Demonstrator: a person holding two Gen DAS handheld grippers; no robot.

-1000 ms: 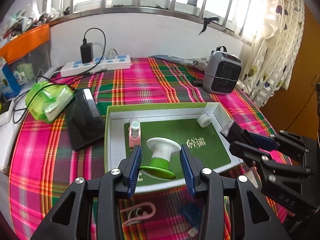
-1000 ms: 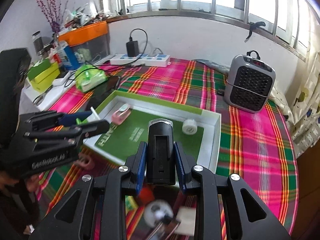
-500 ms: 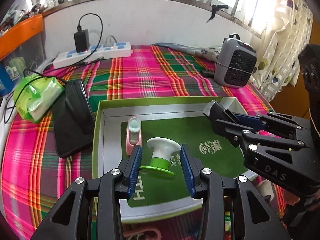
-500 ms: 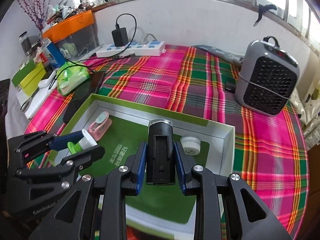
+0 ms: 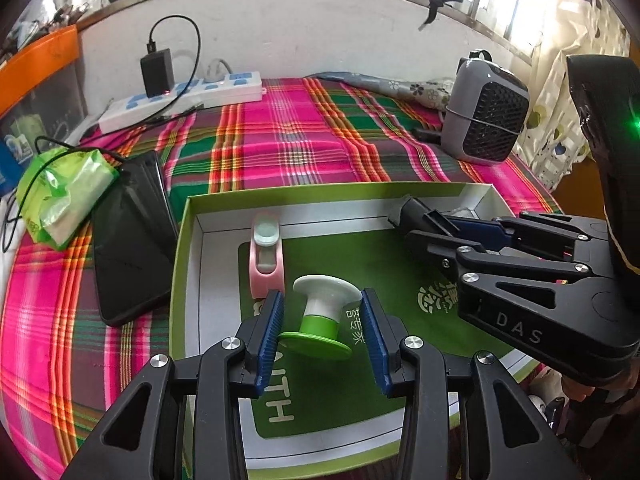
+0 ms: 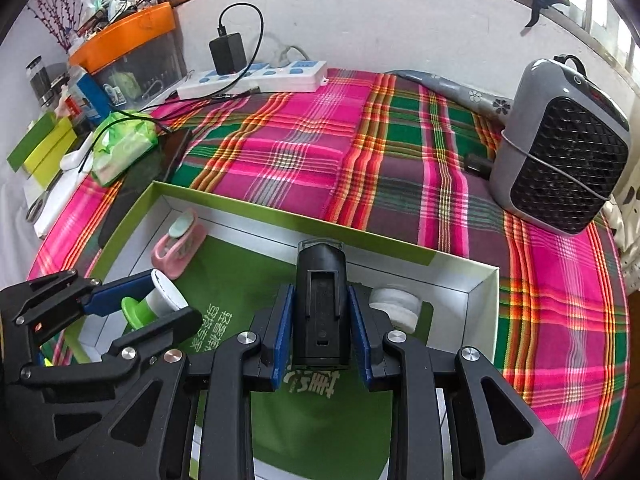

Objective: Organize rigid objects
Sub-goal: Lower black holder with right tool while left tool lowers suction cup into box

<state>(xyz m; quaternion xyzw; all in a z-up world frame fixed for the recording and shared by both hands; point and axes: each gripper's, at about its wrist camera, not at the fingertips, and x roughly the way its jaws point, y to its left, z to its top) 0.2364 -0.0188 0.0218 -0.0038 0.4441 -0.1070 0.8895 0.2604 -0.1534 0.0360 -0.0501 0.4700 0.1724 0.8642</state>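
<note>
**Both grippers loaded and positioned over the tray**

Since the frames one second back, I have carried both tools forward: they stood at the near rim of the tray then, and both now reach in over its green liner.

Nearest in the left wrist view, my left gripper [image 5: 322,322] has its blue pads pressed onto a green and white spool [image 5: 323,316], white flared end pointing away and green disc end toward the camera. The spool hangs tilted above the liner; I cannot tell whether its green disc touches it. Just beyond the left pad, a pink clip [image 5: 266,258] lies on the liner near the tray's left wall.

My right gripper [image 6: 320,328] clamps a black cylindrical device [image 6: 320,308] between its pads, the device lying lengthwise along the fingers with its far end projecting past the tips. In the left wrist view this tool enters from the right, angled across the tray toward its far wall. A white roll [image 6: 396,306] rests on the liner just right of the right pad, near the tray's right corner.

The tray [image 6: 484,304], green outside and white inside, sits on a plaid tablecloth [image 6: 304,156]. Left of it lie a black phone [image 5: 128,236] and a green tissue pack [image 5: 66,192]. Farther back stand a grey heater [image 6: 560,152] on the right and a white power strip [image 6: 256,78] against the wall.
</note>
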